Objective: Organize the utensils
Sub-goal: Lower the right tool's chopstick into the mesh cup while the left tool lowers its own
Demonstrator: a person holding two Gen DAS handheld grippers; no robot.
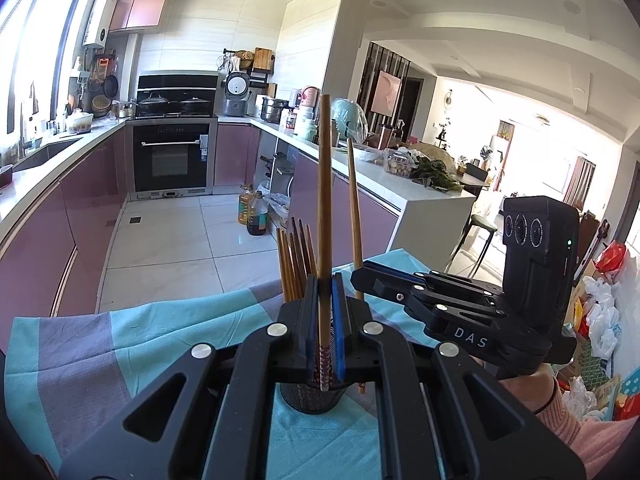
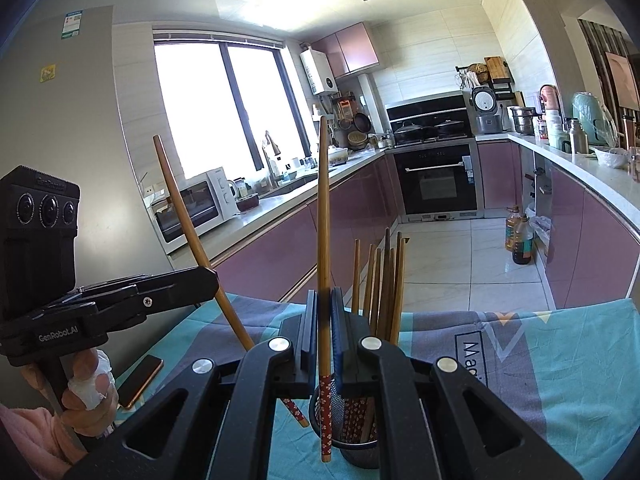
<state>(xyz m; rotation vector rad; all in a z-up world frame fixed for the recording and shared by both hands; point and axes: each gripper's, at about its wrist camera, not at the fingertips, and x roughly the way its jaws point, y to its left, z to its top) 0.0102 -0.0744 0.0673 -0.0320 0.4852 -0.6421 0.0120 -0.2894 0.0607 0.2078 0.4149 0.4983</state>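
In the left wrist view my left gripper [image 1: 325, 282] is shut on a brown chopstick [image 1: 324, 200] that stands upright, its red patterned end low over a black mesh holder [image 1: 312, 398]. Several chopsticks [image 1: 295, 258] stand in that holder. To the right, my right gripper [image 1: 359, 277] is shut on a second chopstick [image 1: 354, 208]. In the right wrist view the right gripper [image 2: 324, 294] clamps its upright chopstick [image 2: 323, 220] just over the holder [image 2: 352, 446]. The left gripper [image 2: 211, 277] grips its chopstick [image 2: 188, 220] tilted, with the patterned tip left of the holder.
The holder stands on a teal and grey cloth [image 2: 560, 360] covering the table. A phone [image 2: 140, 376] lies on the cloth at the left, near the hand on the left gripper. Behind are the kitchen floor, purple cabinets and a white counter [image 1: 404, 188].
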